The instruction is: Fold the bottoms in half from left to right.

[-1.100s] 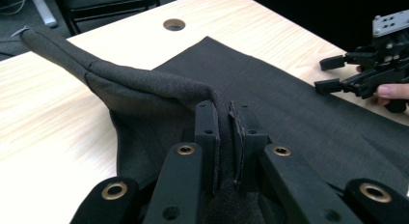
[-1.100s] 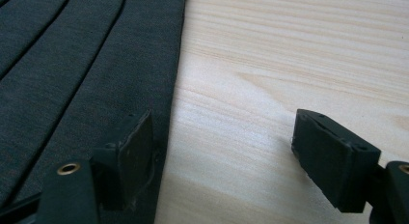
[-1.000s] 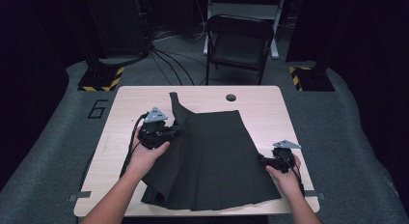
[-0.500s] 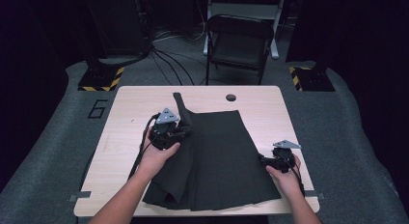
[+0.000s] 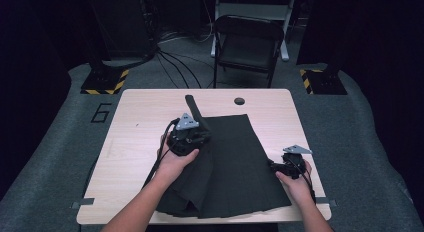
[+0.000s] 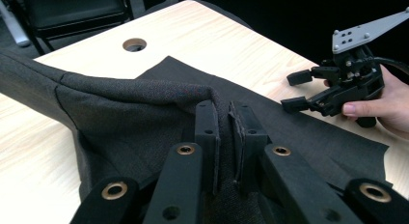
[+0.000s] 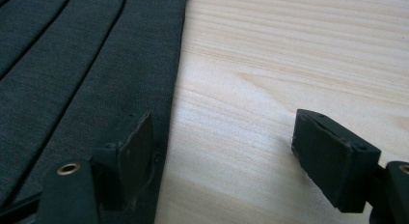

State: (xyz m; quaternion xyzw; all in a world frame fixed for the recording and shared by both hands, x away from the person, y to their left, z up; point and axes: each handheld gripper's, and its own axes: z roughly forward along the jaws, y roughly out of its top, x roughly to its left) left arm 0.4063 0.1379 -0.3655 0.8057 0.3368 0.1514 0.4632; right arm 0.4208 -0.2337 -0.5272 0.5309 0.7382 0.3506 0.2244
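- Since the earlier frame, the left gripper (image 5: pixel 189 138) has been carrying its fold of the dark pleated skirt (image 5: pixel 235 162) further right over the garment, while the right gripper (image 5: pixel 286 167) is staying put at the skirt's right edge.
- High view: skirt is lying across the middle of the wooden table (image 5: pixel 135 142), left side doubled over, a strap-like strip (image 5: pixel 192 106) sticking out toward the far edge near the round hole (image 5: pixel 239 101). A folding chair (image 5: pixel 247 42) is standing behind the table.
- Left gripper view: jaws are sitting narrow, pinching a raised ridge of skirt fabric (image 6: pixel 144 96). Right gripper (image 6: pixel 301 91) is showing farther off, jaws parted, a hand (image 6: pixel 381 103) holding it.
- Right gripper view: jaws are spread wide, one over the skirt's hem (image 7: pixel 87 64), the other over bare wood, gripping nothing.
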